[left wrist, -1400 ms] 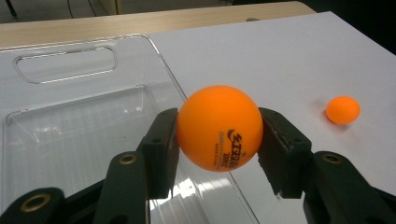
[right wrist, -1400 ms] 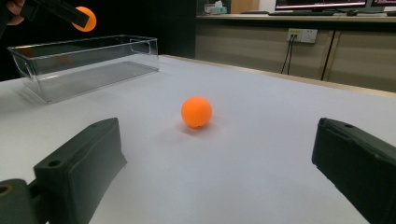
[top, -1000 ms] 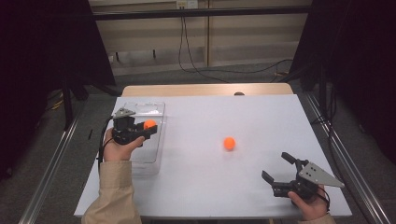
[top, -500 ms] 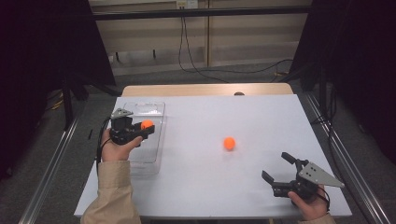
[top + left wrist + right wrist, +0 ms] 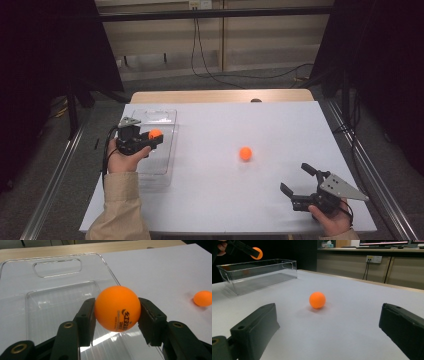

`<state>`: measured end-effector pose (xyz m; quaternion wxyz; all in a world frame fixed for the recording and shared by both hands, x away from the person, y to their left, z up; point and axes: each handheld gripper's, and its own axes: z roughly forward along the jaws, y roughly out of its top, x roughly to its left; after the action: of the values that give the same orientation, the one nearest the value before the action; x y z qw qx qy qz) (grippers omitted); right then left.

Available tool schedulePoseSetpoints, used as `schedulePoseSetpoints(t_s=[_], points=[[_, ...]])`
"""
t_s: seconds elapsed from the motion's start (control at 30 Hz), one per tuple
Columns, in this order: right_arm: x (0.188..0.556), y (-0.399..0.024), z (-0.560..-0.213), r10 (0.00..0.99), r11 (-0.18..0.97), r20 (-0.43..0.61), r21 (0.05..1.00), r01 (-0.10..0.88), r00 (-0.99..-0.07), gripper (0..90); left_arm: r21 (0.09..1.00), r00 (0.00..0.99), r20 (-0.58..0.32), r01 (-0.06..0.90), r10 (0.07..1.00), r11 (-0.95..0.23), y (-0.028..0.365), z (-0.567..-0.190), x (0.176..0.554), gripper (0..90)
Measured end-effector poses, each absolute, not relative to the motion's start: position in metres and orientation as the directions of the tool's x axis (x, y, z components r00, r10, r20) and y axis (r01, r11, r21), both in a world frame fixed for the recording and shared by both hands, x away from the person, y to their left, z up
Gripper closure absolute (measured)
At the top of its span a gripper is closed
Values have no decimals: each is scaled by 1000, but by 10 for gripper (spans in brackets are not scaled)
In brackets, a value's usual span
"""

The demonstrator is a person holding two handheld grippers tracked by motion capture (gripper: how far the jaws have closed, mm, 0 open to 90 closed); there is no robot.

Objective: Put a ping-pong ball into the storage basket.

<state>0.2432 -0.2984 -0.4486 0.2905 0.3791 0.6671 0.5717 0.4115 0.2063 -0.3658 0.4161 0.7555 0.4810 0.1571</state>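
My left gripper (image 5: 154,136) is shut on an orange ping-pong ball (image 5: 117,308), held above the clear plastic bin (image 5: 167,122) at the table's left. The ball (image 5: 155,133) carries dark printed lettering, and both pads press its sides. A second orange ball (image 5: 245,153) lies on the white tabletop near the middle. My right gripper (image 5: 297,179) rests open near the front right edge, nothing between its jaws. In the right gripper view the loose ball (image 5: 317,300) sits ahead of the wide-apart jaws, with the bin (image 5: 237,280) and the held ball (image 5: 257,253) far left.
The white table (image 5: 280,120) ends in a wooden strip (image 5: 220,96) at the back. Cables run across the floor behind it. Metal rails flank both sides of the table. A dark curtain hangs at left and right.
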Motion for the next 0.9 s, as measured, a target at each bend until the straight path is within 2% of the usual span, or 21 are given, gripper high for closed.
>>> schedulePoseSetpoints(t_s=[0.9], points=[[243, -297, -449, 837, 58, 47, 983, 174, -546, 17, 759, 453, -135, 619, 881, -203, 213, -377, 417, 506]])
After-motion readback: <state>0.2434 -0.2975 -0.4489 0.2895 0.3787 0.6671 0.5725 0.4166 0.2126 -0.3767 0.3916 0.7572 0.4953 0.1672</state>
